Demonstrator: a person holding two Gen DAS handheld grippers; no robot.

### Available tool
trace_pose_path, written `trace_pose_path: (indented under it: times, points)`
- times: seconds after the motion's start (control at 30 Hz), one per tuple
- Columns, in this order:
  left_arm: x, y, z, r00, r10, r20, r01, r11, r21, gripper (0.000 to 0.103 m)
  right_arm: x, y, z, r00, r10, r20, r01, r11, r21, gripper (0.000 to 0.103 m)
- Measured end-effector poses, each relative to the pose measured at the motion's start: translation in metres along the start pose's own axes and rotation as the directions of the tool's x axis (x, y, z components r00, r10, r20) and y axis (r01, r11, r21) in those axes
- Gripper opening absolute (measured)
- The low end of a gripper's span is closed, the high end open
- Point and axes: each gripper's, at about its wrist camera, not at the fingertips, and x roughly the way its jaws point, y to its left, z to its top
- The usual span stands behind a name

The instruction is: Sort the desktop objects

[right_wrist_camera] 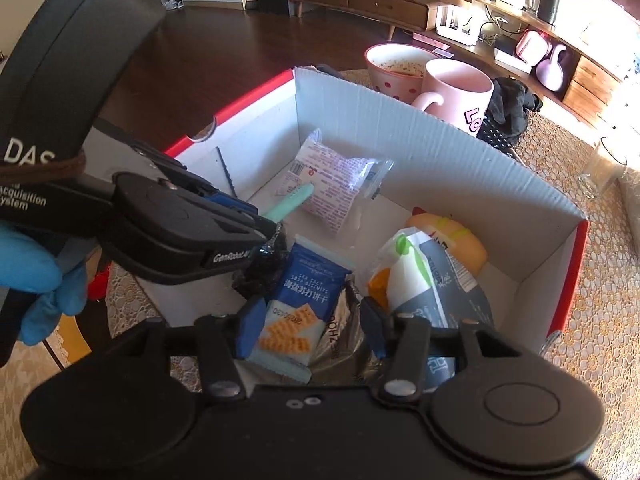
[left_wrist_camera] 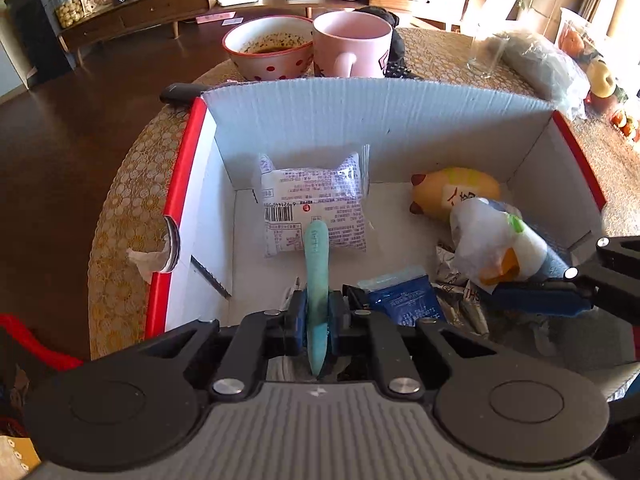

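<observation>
Teal stick [left_wrist_camera: 317,276] hangs clamped in the left gripper [left_wrist_camera: 318,312] over the box [left_wrist_camera: 304,120] for dropping, while the right gripper [right_wrist_camera: 310,322] gapes part-open around a biscuit packet [right_wrist_camera: 298,312].

Left gripper [left_wrist_camera: 318,312] clamps a teal stick [left_wrist_camera: 317,272] pointing to twelve o'clock over the box [left_wrist_camera: 360,120]; snack pack [left_wrist_camera: 314,204] beyond.

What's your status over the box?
Left claw shut on teal stick. Right claw open above biscuit packet. Both over box; nothing blocking.
</observation>
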Motion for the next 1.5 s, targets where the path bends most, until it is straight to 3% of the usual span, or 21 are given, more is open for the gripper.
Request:
trace_pose_path:
  times: [0.43,0.6,0.73,0.77,0.83,0.87,0.9,1.03,1.1,1.27,1.4,1.5]
  points:
    - [-0.034,-0.003,-0.005,0.999,-0.019,0.04,0.02,1.0,-0.024,0.014,-0.038,-0.001,-0.007,0.998,-0.005,0.06,0.005,1.0,0.004,0.052]
    - [-0.047,-0.008,-0.009,0.999,-0.016,0.052,0.018,1.0,-0.023,0.014,-0.051,-0.004,-0.011,0.996,-0.024,0.084,0.023,1.0,0.005,0.064]
    - [-0.054,-0.009,-0.013,0.999,-0.019,0.05,0.021,0.999,-0.032,0.015,-0.061,-0.004,-0.017,0.995,-0.025,0.099,0.025,1.0,0.005,0.065]
    - [-0.056,-0.009,-0.014,0.998,-0.022,0.051,0.024,0.999,-0.036,0.019,-0.064,-0.004,-0.018,0.994,-0.026,0.102,0.026,1.0,0.002,0.065]
    - [-0.058,-0.009,-0.016,0.998,-0.031,0.059,0.033,0.998,-0.045,0.036,-0.067,-0.003,-0.021,0.994,-0.033,0.108,0.034,0.999,-0.002,0.065]
    - [-0.059,-0.009,-0.017,0.997,-0.032,0.066,0.035,0.998,-0.05,0.059,-0.068,-0.003,-0.022,0.993,-0.034,0.109,0.035,0.999,-0.003,0.065]
    - [-0.061,-0.01,-0.017,0.997,-0.032,0.072,0.036,0.998,-0.05,0.074,-0.07,-0.003,-0.023,0.993,-0.035,0.111,0.036,0.999,-0.003,0.065]
    - [-0.066,-0.013,-0.019,0.996,-0.037,0.083,0.041,0.998,-0.048,0.075,-0.076,-0.005,-0.027,0.992,-0.034,0.122,0.033,0.999,0.003,0.067]
    - [-0.067,-0.016,-0.021,0.996,-0.039,0.081,0.043,0.998,-0.043,0.086,-0.08,-0.007,-0.029,0.991,-0.034,0.13,0.034,0.999,0.008,0.077]
    - [-0.073,-0.022,-0.026,0.996,-0.036,0.085,0.04,0.998,-0.041,0.088,-0.088,-0.009,-0.035,0.988,-0.025,0.15,0.023,1.0,0.02,0.081]
    - [-0.08,-0.026,-0.031,0.995,-0.029,0.094,0.033,0.999,-0.04,0.1,-0.096,-0.012,-0.043,0.986,-0.013,0.169,0.009,1.0,0.026,0.086]
    - [-0.087,-0.027,-0.034,0.993,-0.026,0.111,0.032,0.998,-0.047,0.102,-0.107,-0.016,-0.05,0.98,0.009,0.2,-0.017,0.999,0.037,0.094]
